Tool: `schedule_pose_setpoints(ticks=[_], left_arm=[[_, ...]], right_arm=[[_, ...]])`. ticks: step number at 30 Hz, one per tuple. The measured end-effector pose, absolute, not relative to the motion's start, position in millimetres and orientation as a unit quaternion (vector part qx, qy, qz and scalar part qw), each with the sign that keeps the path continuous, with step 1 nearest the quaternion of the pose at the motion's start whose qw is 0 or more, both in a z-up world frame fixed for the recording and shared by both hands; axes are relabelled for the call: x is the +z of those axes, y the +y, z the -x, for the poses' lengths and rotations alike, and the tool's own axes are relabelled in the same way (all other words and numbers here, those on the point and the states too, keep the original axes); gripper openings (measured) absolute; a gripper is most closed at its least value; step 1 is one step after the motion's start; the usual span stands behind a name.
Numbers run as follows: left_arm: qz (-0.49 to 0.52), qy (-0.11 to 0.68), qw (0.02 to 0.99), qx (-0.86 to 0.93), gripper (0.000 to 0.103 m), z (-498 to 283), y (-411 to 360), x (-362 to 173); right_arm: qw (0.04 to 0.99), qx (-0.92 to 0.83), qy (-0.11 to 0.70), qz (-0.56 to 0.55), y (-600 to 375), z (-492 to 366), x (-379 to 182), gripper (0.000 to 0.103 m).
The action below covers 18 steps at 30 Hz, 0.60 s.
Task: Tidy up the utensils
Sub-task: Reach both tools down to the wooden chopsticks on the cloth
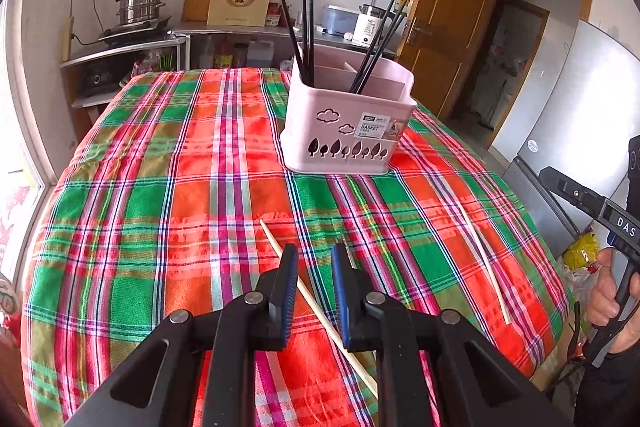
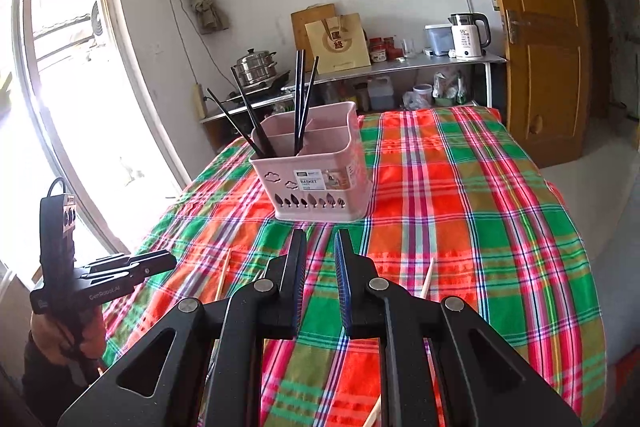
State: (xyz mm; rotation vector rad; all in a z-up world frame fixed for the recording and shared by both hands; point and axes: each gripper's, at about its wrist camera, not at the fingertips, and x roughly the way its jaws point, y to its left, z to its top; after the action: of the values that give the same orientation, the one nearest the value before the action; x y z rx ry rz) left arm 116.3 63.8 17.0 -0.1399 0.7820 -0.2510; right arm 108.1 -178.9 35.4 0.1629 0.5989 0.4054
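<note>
Both jaws parted, gripping nothing. Left gripper (image 1: pixel 314 255) poised low over pale chopstick (image 1: pixel 316 307) lying diagonal on plaid tablecloth (image 1: pixel 180 167), fingers either side of it: likely lining up pick. Second pale chopstick (image 1: pixel 486 259) lies well apart toward the right. Right gripper (image 2: pixel 320 239) hovers, aimed at pink basket (image 2: pixel 316 179). Black chopsticks (image 1: pixel 306 23) already stand sorted in basket compartments; pale ones not yet.

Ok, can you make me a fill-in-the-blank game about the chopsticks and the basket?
1. The basket is colored ____.
2. The chopsticks standing in it are ____.
3. The pale chopstick lies on the ____ tablecloth.
4. The left gripper is ____.

Missing words: pink; black; plaid; open
</note>
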Motion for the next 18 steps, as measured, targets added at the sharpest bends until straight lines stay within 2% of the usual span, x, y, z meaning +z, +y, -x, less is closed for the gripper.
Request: schedule_pose_setpoints(ticks=[18], left_arm=[[0.096,0.457,0.881,-0.080,0.016,-168.7,74.7,-37.6]], right_arm=[[0.913,0.103,0.390,-0.066,-214.4,-164.0,-32.6,0.015]])
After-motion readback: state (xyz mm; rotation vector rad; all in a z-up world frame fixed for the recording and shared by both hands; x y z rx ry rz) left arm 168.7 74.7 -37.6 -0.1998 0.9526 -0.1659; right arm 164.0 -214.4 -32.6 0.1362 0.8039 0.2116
